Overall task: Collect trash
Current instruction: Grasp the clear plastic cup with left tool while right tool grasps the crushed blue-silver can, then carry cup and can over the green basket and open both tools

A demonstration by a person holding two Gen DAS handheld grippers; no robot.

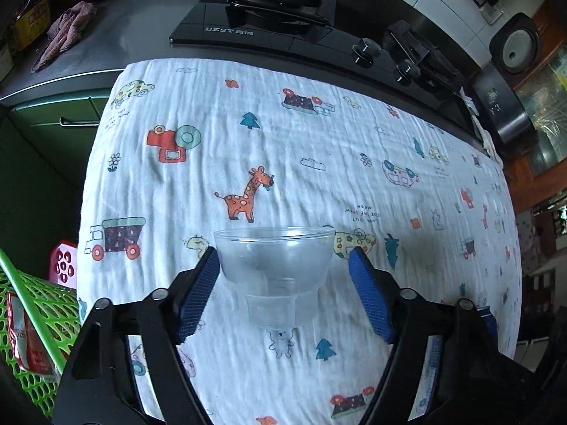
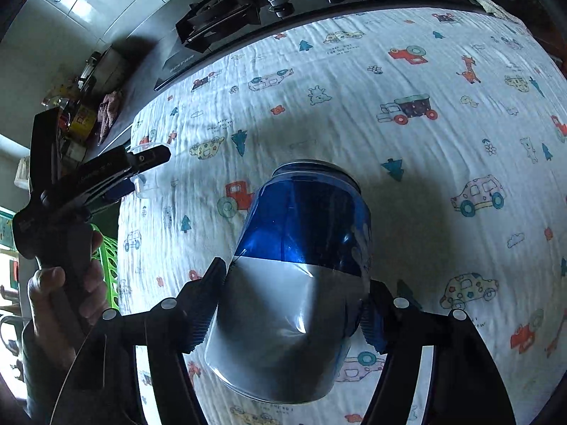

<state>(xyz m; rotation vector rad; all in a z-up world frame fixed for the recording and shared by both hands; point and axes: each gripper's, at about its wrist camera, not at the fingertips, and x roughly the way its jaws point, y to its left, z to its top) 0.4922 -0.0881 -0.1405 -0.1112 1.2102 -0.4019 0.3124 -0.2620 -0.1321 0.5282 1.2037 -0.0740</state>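
right gripper (image 2: 294, 304) clamped on dented blue-silver can (image 2: 297, 276), base cut off | left gripper (image 1: 283, 269) jaws apart around clear plastic cup (image 1: 274, 265) upright on printed cloth (image 1: 319, 141) | green basket (image 1: 39, 318) partly visible, contents unclear | stove (image 1: 269, 17) behind

Both views are bent hard by the fisheye lens, and the corners are lost to black vignette. The white cloth (image 1: 319, 148) is lit evenly by daylight, while the stove (image 1: 283, 17) and the cupboards at the left are left dim. A glare streak is seen on the can (image 2: 297, 283), whose near end is softly blurred. A broad soft shadow is cast on the cloth around it.
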